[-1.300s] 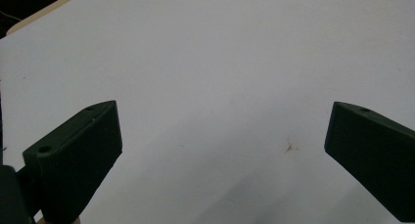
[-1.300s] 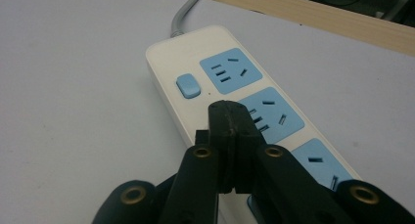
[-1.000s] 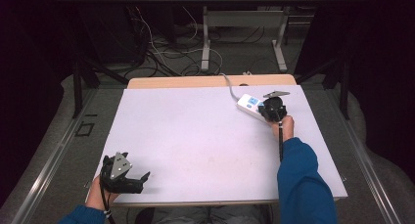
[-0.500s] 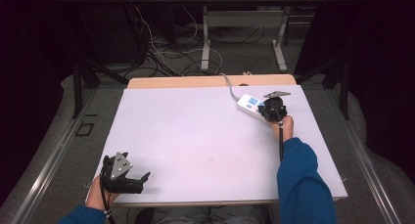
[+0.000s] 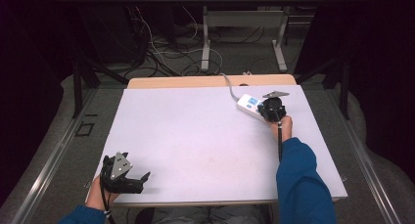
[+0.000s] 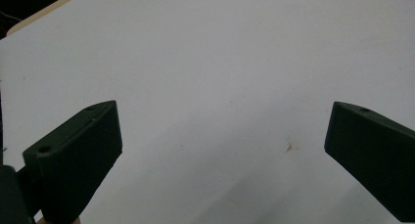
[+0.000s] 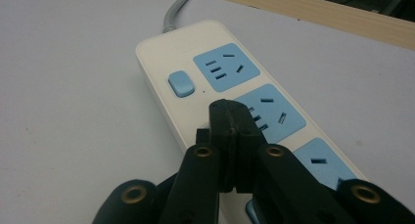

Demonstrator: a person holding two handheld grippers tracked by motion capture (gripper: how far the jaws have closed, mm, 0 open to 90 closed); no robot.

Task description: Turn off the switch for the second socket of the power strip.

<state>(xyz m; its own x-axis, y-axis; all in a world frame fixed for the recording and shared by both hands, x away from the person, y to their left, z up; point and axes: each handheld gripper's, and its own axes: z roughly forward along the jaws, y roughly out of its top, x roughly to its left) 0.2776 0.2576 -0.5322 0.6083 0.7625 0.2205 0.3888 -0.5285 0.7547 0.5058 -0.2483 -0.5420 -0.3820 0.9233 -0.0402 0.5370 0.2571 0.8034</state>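
A white power strip (image 7: 210, 82) with blue sockets and a blue switch (image 7: 181, 83) lies at the table's far right (image 5: 248, 105), its grey cord running off the back edge. My right gripper (image 7: 230, 116) is shut with nothing between its jaws, its tips over the strip's near edge beside the middle socket. In the high view the right gripper (image 5: 270, 108) sits on top of the strip. My left gripper (image 5: 137, 181) rests near the front left edge, and its jaws (image 6: 220, 150) stand wide open over the bare tabletop.
The white table (image 5: 195, 136) has a wooden strip along its far edge (image 5: 210, 81). Cables and table legs (image 5: 205, 43) crowd the dark floor behind. A small brown stain (image 6: 289, 146) marks the tabletop between the left jaws.
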